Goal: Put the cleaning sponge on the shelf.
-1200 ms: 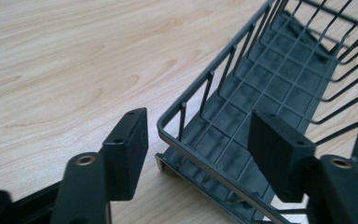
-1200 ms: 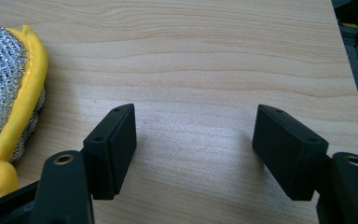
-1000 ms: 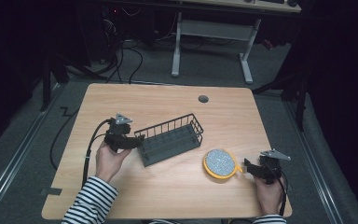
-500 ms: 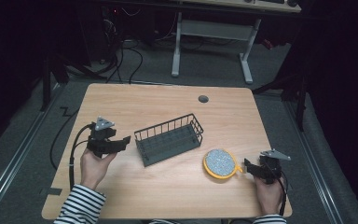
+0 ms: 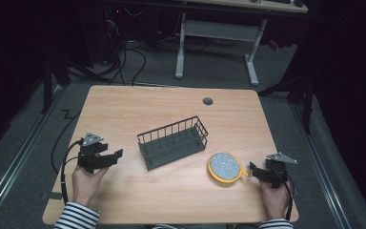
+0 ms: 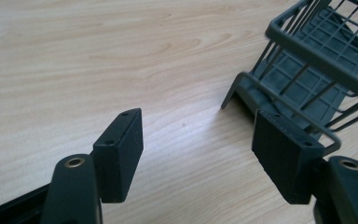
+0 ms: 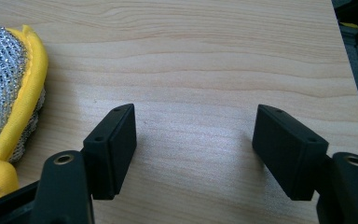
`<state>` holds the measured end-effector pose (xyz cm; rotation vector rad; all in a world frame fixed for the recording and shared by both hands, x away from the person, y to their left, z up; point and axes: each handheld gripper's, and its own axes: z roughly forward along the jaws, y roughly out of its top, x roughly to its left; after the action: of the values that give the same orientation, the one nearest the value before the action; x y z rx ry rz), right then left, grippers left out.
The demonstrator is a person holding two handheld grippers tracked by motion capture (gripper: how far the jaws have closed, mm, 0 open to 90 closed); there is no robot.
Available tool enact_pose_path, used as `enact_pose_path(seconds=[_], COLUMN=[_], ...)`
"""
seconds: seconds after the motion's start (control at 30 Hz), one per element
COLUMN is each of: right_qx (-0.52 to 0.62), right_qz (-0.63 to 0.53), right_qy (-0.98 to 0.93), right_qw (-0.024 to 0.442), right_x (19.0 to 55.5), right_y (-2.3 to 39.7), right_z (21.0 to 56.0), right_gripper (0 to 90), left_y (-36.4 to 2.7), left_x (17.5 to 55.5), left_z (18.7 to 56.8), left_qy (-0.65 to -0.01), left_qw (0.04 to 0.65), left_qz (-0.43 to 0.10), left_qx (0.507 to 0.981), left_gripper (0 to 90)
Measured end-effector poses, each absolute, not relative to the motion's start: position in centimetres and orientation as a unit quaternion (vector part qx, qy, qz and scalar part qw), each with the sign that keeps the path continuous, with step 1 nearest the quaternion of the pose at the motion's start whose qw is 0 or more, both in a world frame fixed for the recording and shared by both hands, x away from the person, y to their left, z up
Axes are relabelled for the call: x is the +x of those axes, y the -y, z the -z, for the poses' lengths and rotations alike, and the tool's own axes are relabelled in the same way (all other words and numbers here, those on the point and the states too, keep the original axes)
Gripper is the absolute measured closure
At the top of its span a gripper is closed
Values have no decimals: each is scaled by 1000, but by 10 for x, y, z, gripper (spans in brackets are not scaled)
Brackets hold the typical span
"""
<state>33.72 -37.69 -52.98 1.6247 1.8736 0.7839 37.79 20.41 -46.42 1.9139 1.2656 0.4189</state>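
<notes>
Wire basket (image 5: 172, 142) just right of left gripper (image 5: 106, 159), jaws apart, empty; scouring pad (image 5: 225, 166) just left of right gripper (image 5: 253, 171), likewise apart; risk: a low approach shoving either item across the table (image 5: 124, 107).

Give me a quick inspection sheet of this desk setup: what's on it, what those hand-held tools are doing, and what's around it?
Surface: wooden table, with a round grommet hole near the far edge.
Job's things: dark wire basket at centre, nothing in it; round silver scrubber with a yellow rim to its right.
Clutter: nothing seen.
Grippers: left gripper open, apart from the basket; right gripper open, beside the scrubber, nothing between its fingers.
Cables: black cable loops off the left gripper over the table's left edge.
Surroundings: dark room, grey floor, white desk frame beyond.
</notes>
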Motion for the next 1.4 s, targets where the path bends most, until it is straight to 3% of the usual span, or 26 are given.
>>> enact_pose_path(seconds=[0.83,1.4], right_qx=[602,602], right_qz=[-290,-291], right_qy=[-694,-694], right_qw=[267,266], right_x=[337,337], right_y=[377,376], right_z=[530,530], right_gripper=[306,306], left_y=[-223,-220], left_x=[370,375], left_z=[515,530], left_qy=[-544,-555], left_qw=[379,360], left_qz=[-174,-188], left_qx=[728,726], left_gripper=[290,277])
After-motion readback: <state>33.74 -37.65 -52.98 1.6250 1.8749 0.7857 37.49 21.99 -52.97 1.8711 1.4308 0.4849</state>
